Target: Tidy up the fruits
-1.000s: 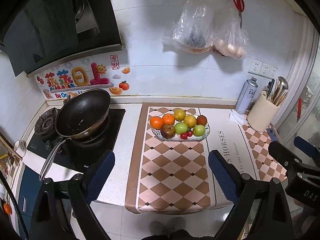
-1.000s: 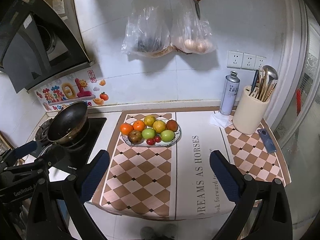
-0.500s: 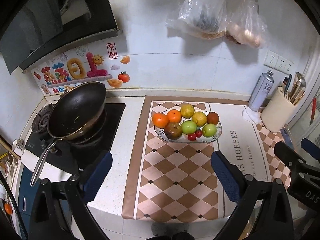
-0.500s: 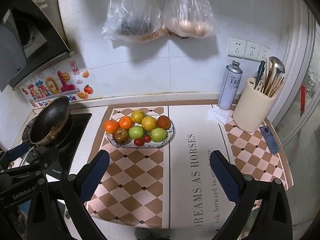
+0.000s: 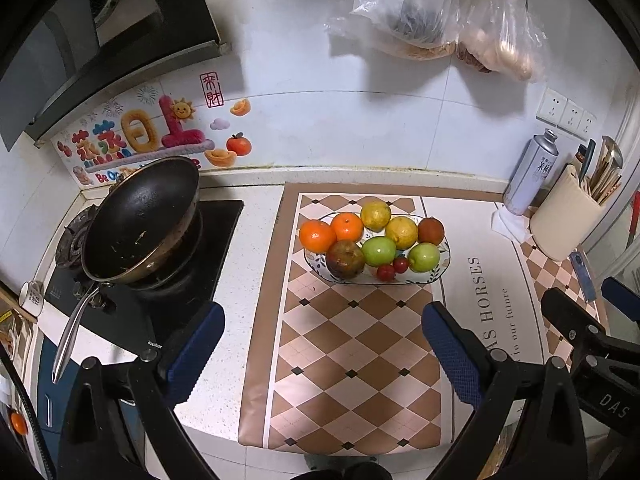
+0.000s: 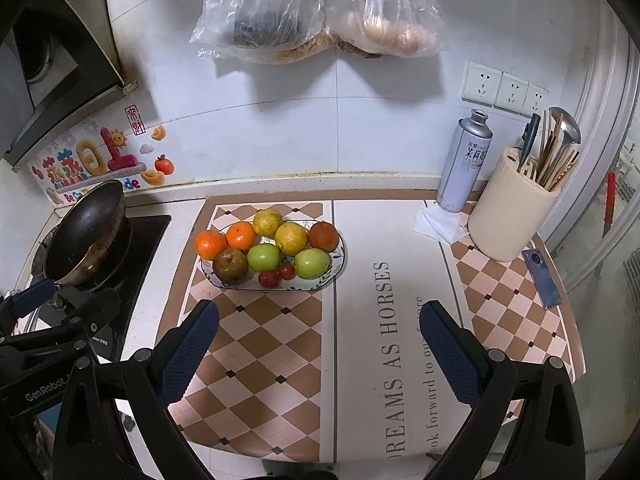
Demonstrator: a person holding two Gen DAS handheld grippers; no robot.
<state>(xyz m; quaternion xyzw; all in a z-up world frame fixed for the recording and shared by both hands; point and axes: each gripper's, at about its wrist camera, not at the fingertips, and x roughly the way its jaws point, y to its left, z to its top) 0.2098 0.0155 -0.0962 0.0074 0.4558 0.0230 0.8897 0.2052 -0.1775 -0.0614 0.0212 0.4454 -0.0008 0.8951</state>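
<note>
- The fruits all lie together on the oval plate [image 5: 438,270], which sits on the checked mat [image 5: 352,344] at the back of the bench [image 5: 256,240], between the stove and the utensil holder.
- On the plate: two oranges [image 5: 317,235] at the left, two yellowish citrus fruits [image 5: 401,232] behind, a reddish-brown fruit [image 5: 431,231] at the right end, a brown fruit [image 5: 345,259] in front at the left, two green apples [image 5: 379,251], and two small red tomatoes [image 5: 393,269] touching each other at the front rim.
- No fruit shows on the mat or on the bare bench.
- The left hand-held gripper [image 5: 322,344] hangs over the near part of the mat with its jaws wide and nothing between them.
- The right hand-held gripper [image 6: 318,342] is the same: jaws wide, empty, near the front edge, well apart from the plate.
- As to the step in hand, this fits either a plate of mixed fruit waiting to be sorted or a plate onto which the fruit has been gathered; the pictures do not settle which.
- Any grasp here would call for care: the fruits are round, packed touching, and one nudged could roll its neighbours off the shallow plate.
</note>
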